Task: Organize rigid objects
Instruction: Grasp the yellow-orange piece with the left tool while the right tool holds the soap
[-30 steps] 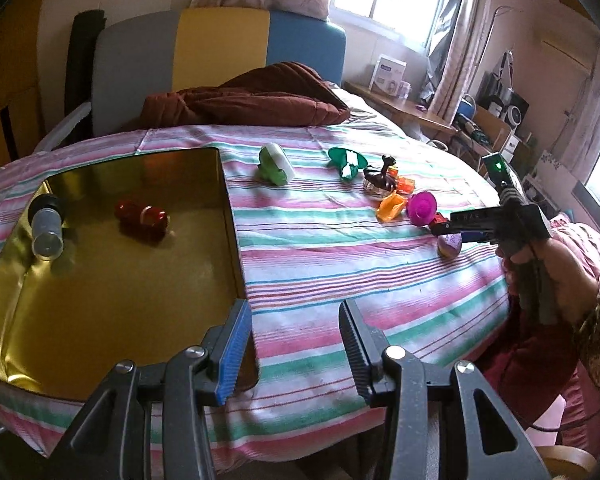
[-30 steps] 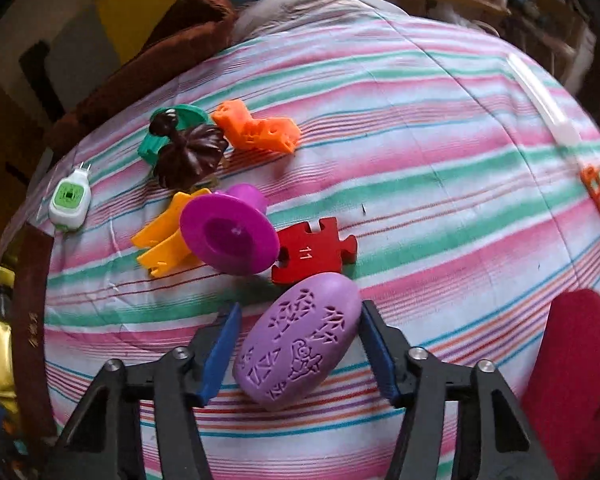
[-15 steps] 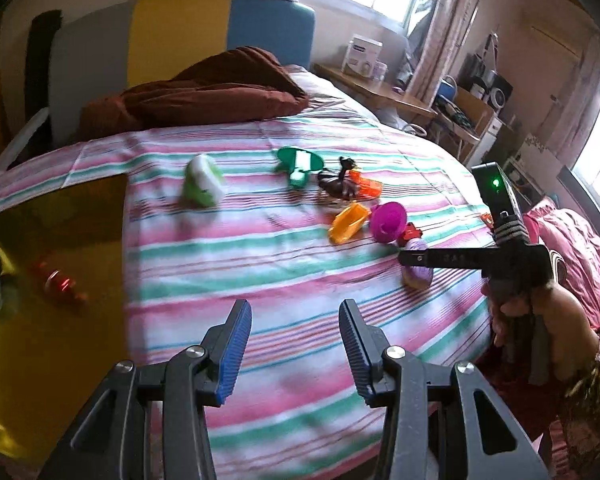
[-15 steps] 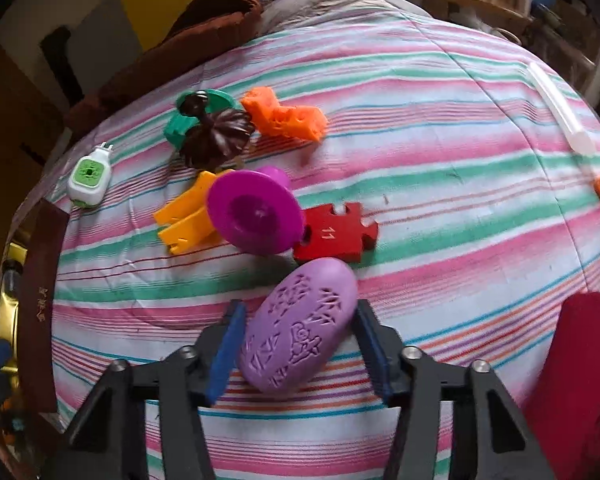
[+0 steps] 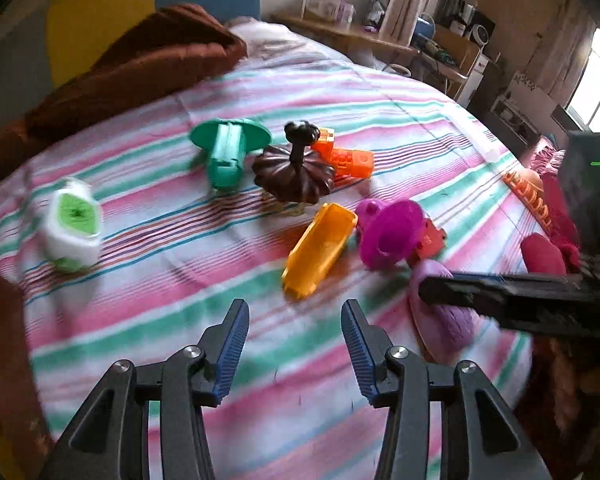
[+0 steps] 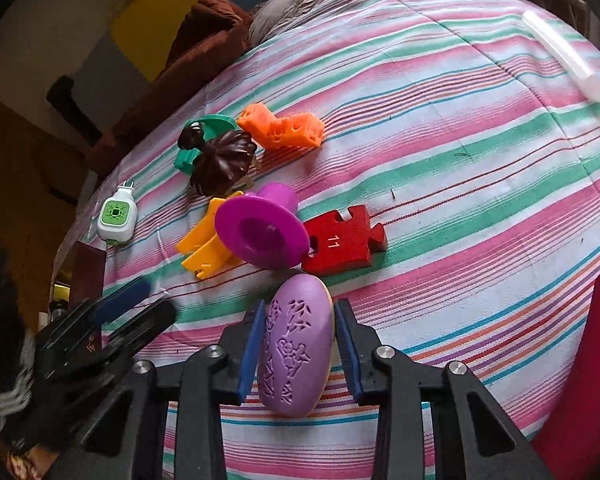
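Observation:
My right gripper (image 6: 296, 312) is shut on a purple oval embossed case (image 6: 296, 344) near the table's front edge; the case also shows in the left wrist view (image 5: 440, 312), partly behind the right gripper. My left gripper (image 5: 296, 312) is open and empty, just short of a yellow-orange scoop (image 5: 320, 248). Around it lie a magenta disc toy (image 5: 388, 232), a red puzzle piece (image 6: 340, 240), a dark brown pumpkin-shaped lid (image 5: 296, 176), a green mushroom-shaped toy (image 5: 228, 148), an orange holed block (image 5: 344, 156) and a white-and-green plug-in device (image 5: 74, 226).
The striped tablecloth (image 6: 460, 160) covers a round table. A brown cloth (image 5: 140, 68) lies at the back by a chair. A clear tube (image 6: 568, 56) lies at the far right. The tin tray's edge (image 6: 86, 268) shows at the left.
My left gripper has swung right from over the gold tray toward the toy cluster. My right gripper has closed on the purple case, turning it upright between the fingers.

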A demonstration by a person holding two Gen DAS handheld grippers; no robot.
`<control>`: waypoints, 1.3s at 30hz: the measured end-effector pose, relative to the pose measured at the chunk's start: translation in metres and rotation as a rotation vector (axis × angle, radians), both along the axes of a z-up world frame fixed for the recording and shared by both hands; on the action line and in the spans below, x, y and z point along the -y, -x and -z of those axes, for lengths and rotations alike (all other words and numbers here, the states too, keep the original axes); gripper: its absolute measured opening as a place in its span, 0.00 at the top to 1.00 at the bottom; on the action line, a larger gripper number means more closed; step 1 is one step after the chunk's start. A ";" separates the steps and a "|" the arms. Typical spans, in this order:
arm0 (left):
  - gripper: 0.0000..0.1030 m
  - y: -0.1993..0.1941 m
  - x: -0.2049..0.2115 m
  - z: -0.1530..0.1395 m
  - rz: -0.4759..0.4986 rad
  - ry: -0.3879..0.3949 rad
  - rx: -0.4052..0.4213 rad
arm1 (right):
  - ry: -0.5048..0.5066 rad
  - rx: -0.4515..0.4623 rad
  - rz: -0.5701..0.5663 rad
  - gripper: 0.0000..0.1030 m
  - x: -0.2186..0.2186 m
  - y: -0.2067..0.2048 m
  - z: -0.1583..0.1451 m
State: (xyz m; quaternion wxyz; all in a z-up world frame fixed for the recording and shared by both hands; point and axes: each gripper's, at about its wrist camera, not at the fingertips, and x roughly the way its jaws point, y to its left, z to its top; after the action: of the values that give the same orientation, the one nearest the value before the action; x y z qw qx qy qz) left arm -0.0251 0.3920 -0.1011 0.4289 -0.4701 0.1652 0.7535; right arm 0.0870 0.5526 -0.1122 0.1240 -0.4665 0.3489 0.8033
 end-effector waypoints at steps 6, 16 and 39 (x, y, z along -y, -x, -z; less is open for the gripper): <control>0.52 0.003 -0.030 0.016 0.087 0.036 -0.037 | 0.048 -0.010 0.026 0.65 -0.005 0.000 0.005; 0.69 -0.002 -0.030 0.023 0.114 -0.044 -0.171 | 0.064 -0.002 0.024 0.63 -0.005 0.003 0.007; 0.75 -0.017 0.071 0.023 -0.137 -0.163 -0.166 | -0.214 0.047 -0.292 0.59 0.053 0.030 0.002</control>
State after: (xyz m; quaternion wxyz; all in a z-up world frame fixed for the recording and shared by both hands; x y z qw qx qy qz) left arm -0.0081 0.3211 -0.1244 0.3980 -0.3800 0.1058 0.8282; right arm 0.0566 0.4996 -0.1147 0.0631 -0.5148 0.1873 0.8342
